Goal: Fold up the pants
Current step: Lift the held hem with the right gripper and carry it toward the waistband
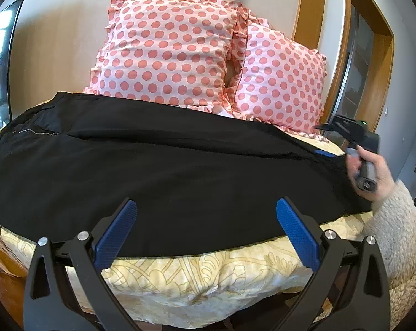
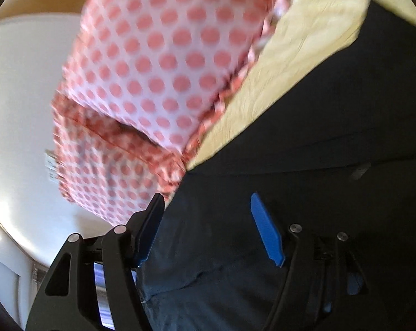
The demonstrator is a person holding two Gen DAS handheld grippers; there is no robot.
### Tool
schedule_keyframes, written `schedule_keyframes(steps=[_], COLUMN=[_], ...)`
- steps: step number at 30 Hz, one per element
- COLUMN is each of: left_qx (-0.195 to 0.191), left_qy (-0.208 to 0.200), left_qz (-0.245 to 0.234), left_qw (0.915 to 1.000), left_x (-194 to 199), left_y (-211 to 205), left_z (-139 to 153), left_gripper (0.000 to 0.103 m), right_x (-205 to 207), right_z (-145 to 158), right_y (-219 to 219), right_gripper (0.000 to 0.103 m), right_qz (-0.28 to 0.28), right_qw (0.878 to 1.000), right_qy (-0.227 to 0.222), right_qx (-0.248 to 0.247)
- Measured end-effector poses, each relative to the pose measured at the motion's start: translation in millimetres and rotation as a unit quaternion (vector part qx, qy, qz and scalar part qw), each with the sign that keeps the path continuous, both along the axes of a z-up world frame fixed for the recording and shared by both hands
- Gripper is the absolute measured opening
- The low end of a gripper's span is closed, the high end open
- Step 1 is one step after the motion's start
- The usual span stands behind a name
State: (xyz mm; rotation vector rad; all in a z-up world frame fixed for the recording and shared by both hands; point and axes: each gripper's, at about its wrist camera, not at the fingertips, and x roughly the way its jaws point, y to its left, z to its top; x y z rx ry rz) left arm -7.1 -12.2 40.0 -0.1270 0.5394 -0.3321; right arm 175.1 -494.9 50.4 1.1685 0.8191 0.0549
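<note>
The black pants lie spread across the bed, on its yellow patterned cover, just in front of two pink polka-dot pillows leaning at the wall. My left tool hovers at the near edge of the pants, fingers wide apart, holding nothing. My right tool sits tilted at the pants' far right end, also spread wide, with dark cloth between its fingers but not pinched.
</note>
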Motion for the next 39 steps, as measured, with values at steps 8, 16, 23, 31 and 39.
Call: schedule_keyframes(steps=[8,16,23,31,39], left_qx=[-0.010,-0.012,0.001,-0.038,-0.063], left_qy=[0.030,0.037,0.027,0.042,0.027], left_qz=[0.007,0.010,0.022,0.029,0.092], left_qw=[0.9995,0.9992,0.9994,0.9980,0.9934], left_x=[13,17,16,25,64], left_y=[7,8,6,18,64], left_z=[-11,-19,-15,-9,35], left_gripper=[0.101,0.101,0.101,0.101,0.101], right_x=[-17,-42,-61,-135,-212], right_z=[4,2,5,53,26], right_y=[-22,-56,-63,-56,-41], right_gripper=[0.049,0.032,0.004,0.003,0.003], right_qz=[-0.112,-0.188,-0.197,-0.175,-0.159], right_qw=[0.990,0.977,0.978,0.968,0.975], right_qy=[0.051,0.036,-0.020,-0.165,-0.137], right_qx=[-0.067,-0.094,-0.072,-0.072,-0.072])
